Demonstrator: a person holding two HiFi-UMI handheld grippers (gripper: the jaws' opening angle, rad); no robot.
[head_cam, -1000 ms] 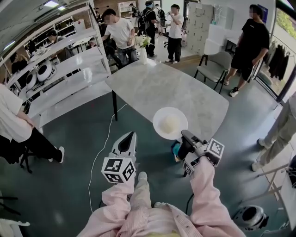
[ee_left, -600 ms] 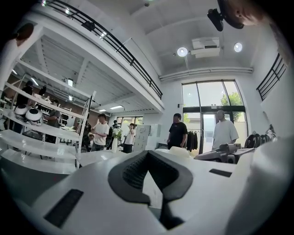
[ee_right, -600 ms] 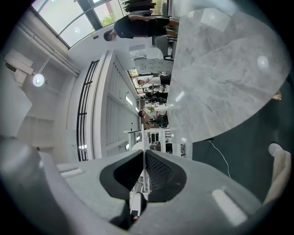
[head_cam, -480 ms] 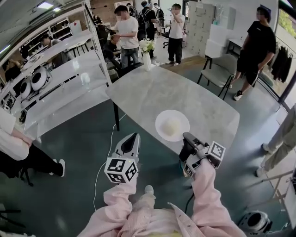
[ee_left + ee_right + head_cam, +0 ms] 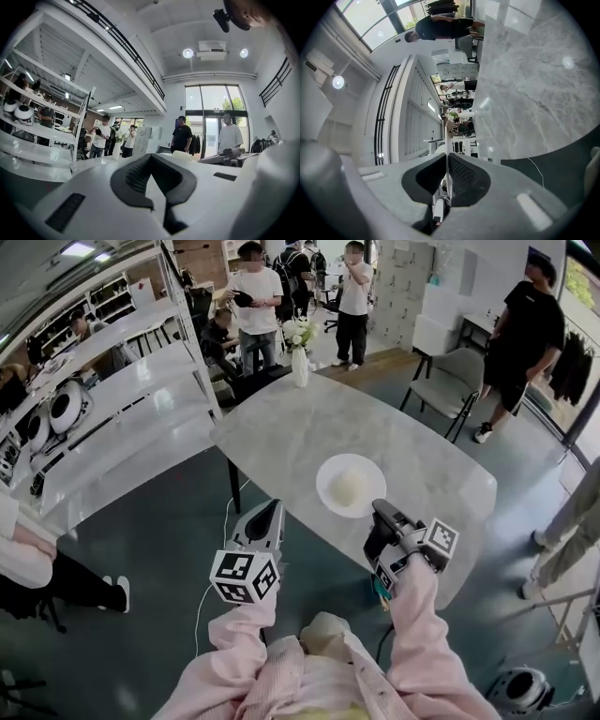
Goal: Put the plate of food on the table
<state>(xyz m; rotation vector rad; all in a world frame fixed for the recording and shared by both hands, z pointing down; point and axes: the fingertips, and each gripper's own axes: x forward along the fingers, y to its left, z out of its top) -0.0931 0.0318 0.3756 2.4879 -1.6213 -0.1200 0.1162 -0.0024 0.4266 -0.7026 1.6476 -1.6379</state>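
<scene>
The plate (image 5: 328,472) with a pale mound of food (image 5: 350,487) is seen over the near part of the bench (image 5: 300,423). It is gripped at its near rim by the right claw (image 5: 380,512), whose jaws are pressed on the thin edge. Whether the plate touches the bench cannot be told. The left claw (image 5: 270,509) is held just beside the near edge of the bench, with its jaws together and nothing between them.
</scene>
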